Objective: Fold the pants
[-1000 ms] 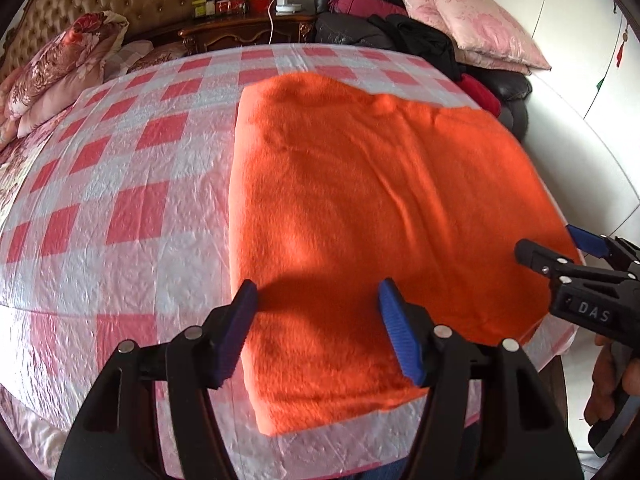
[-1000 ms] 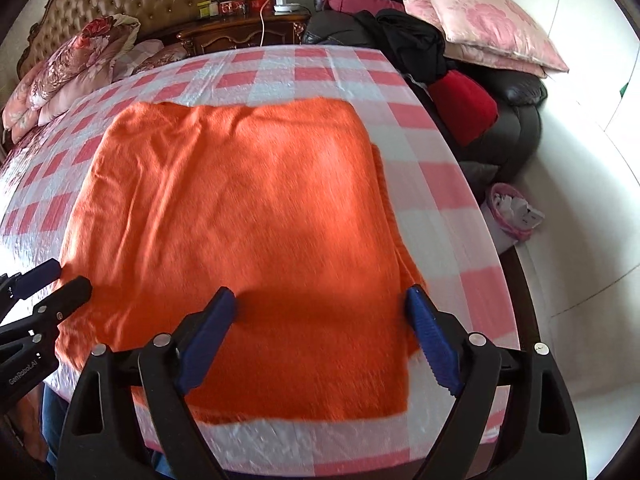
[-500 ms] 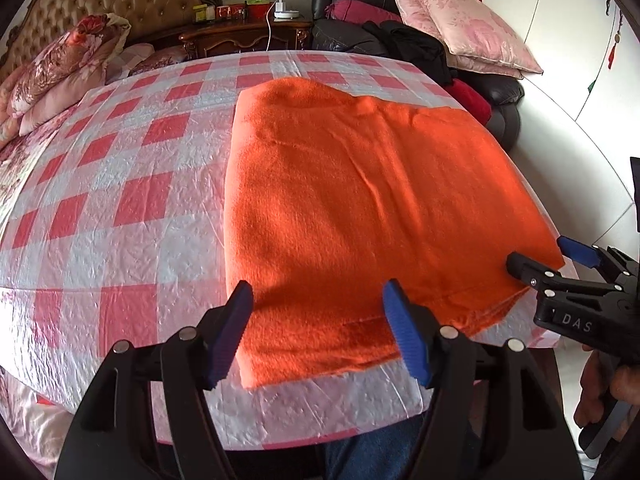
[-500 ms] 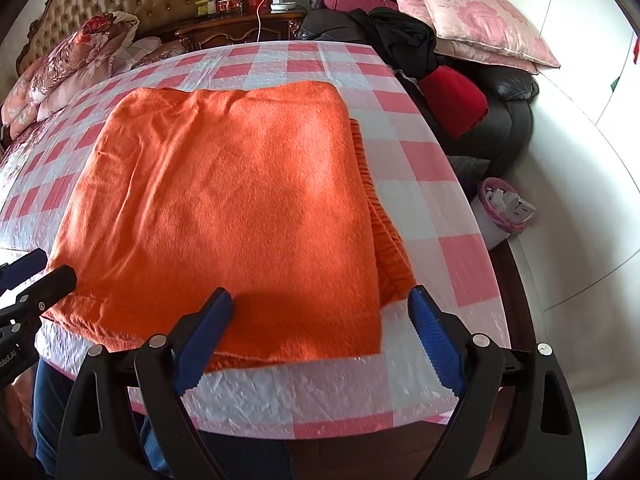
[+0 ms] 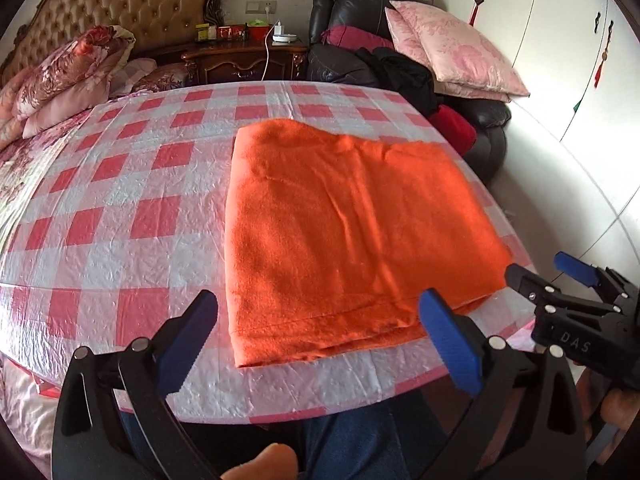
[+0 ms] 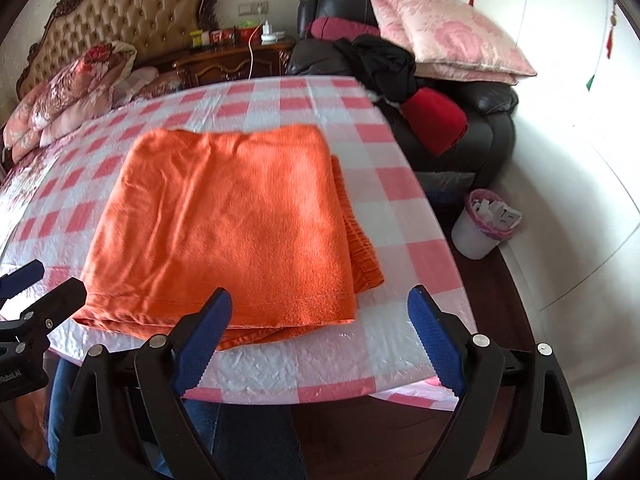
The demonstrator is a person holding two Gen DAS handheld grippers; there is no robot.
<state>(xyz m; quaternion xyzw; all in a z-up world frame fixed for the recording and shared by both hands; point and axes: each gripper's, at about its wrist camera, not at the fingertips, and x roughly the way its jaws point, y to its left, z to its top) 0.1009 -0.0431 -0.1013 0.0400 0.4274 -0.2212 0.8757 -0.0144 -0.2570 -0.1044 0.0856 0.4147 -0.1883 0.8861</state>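
The orange pants [image 5: 344, 232] lie folded flat in a rectangle on the checked table; they also show in the right wrist view [image 6: 236, 232], with a ribbed layer sticking out on the right side. My left gripper [image 5: 320, 328] is open and empty, held off the table's near edge, just short of the pants' near hem. My right gripper [image 6: 320, 332] is open and empty, also back from the near hem. Each gripper shows at the edge of the other's view.
The round table [image 5: 120, 216] has a pink and white checked plastic cover. A black sofa with pink pillows [image 6: 452, 40] stands behind on the right, a white bin [image 6: 480, 228] on the floor. A bed with quilts [image 5: 60, 80] is at the left.
Both grippers have drawn back and up from the pants toward the table's near edge. The pants lie released, and more of the table's near rim shows.
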